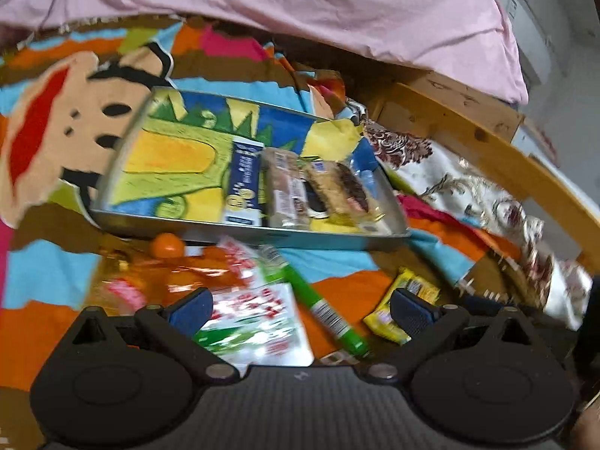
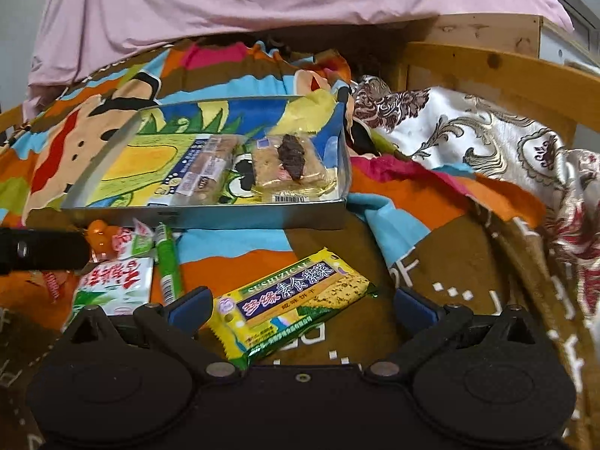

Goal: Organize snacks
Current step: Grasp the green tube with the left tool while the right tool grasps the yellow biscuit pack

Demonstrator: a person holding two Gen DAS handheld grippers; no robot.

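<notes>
Snacks lie loose before the tray [image 2: 202, 217], likely awaiting sorting: white packet [image 2: 112, 285], green stick [image 2: 167, 262], then yellow cracker pack [image 2: 288, 300]. Left gripper [image 1: 300, 309] hangs spread over the packet. Right gripper [image 2: 300, 309], spread, straddles the pack, its long axis running lower-left to upper-right.

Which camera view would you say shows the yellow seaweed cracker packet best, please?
The right wrist view: the yellow seaweed cracker packet lies whole and sharp between the open fingers. The left wrist view shows it blurred, partly behind a finger.
</notes>
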